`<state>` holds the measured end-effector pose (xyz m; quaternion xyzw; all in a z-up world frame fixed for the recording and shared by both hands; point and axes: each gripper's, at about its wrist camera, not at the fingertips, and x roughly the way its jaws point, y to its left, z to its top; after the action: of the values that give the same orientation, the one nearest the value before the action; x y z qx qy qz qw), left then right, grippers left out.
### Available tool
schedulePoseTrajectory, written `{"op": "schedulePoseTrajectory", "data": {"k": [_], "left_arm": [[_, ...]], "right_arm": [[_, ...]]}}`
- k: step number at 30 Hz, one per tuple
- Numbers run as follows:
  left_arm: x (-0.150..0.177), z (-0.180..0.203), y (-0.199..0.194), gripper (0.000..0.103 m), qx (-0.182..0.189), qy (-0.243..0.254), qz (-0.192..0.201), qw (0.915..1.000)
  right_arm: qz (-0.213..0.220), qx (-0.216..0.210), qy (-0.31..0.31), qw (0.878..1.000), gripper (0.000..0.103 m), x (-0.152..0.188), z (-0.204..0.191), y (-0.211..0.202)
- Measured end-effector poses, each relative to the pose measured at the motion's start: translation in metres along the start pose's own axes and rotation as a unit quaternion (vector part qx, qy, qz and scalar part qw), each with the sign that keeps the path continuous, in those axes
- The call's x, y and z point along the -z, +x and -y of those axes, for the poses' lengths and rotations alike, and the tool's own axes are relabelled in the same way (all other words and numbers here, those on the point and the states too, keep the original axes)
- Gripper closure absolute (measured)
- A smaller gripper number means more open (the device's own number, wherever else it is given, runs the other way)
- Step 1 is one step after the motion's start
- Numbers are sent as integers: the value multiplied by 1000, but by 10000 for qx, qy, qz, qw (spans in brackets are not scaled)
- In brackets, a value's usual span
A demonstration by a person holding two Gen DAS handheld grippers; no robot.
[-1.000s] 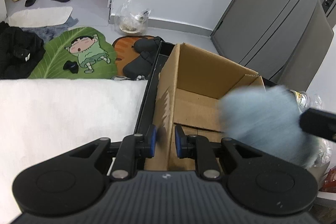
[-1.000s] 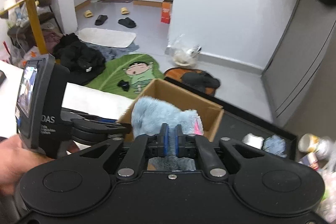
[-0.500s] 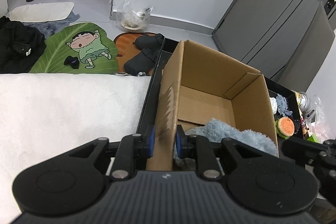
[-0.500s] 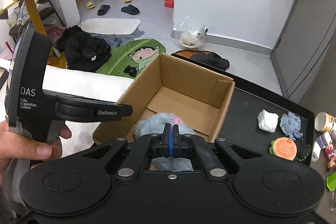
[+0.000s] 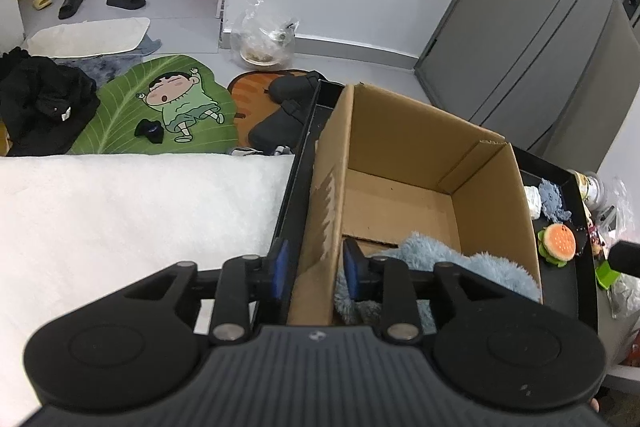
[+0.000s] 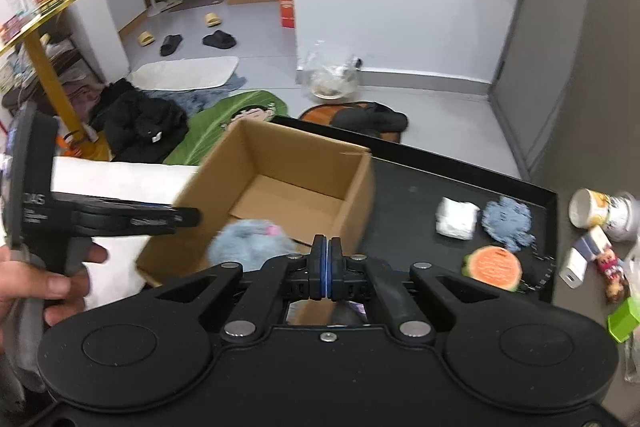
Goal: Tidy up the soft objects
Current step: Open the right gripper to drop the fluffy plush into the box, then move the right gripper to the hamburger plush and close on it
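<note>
Box (image 5: pixel 400 163) wall sits between parted left gripper (image 5: pixel 314 269) jaws; right gripper (image 6: pixel 327 267) jaws clenched empty near burger toy (image 6: pixel 494 267).

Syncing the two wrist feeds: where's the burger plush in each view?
Left wrist: burger plush at the right edge, on the black tray, just right of the cardboard box.
Right wrist: burger plush lower right of centre, on the tray, right of the box, below the small blue plush.
Shared landmark: the cardboard box.

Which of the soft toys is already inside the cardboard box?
The big fluffy blue plush. The white piece, the small blue toy and the burger toy lie on the black tray, outside the box.
</note>
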<state>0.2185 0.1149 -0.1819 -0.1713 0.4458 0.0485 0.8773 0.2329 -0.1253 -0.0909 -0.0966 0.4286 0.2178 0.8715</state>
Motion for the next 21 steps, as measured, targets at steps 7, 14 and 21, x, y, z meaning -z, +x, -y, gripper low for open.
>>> {"op": "schedulePoseTrajectory", "data": {"k": [7,14,21], "left_arm": [[-5,-1,0,41,-142,-170,128,9997],[-7,7,-1,30,-424,9,295,9987],[-7,29,-3,29,-552,426,564,9960]], "right_arm": [[-165,116,357,9992,97,12,42,3],[-117,33,744,9972,82,33,71,19],[-165,292,1405,9895,59,50,108,34]]}}
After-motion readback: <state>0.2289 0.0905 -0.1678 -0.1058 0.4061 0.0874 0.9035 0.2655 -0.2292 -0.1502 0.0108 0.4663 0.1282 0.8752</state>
